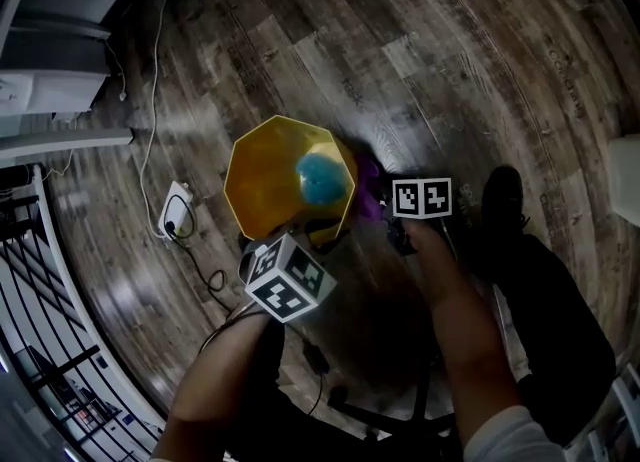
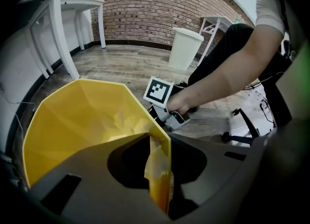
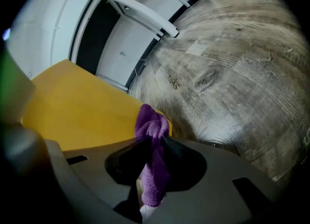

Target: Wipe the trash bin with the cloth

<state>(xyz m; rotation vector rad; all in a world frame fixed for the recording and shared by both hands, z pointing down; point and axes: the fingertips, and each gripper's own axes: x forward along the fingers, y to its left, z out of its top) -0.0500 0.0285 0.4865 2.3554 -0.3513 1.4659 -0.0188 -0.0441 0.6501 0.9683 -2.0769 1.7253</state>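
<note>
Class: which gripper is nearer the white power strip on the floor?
Left. The left gripper clamps the yellow bin's near rim; right gripper holds the purple cloth at the bin's side away from the power strip.

You are pointing the left claw [image 2: 157, 169] steeply downward, its jaws pinching the rim of the trash bin [image 2: 87, 116]. Your left forearm [image 1: 215, 390] is entering from the lower edge of the head view. Your right forearm [image 1: 462, 322] is stretching forward beside it. The right claw [image 3: 154, 167] is angling downward, its jaws clamping the cloth [image 3: 152, 126].
</note>
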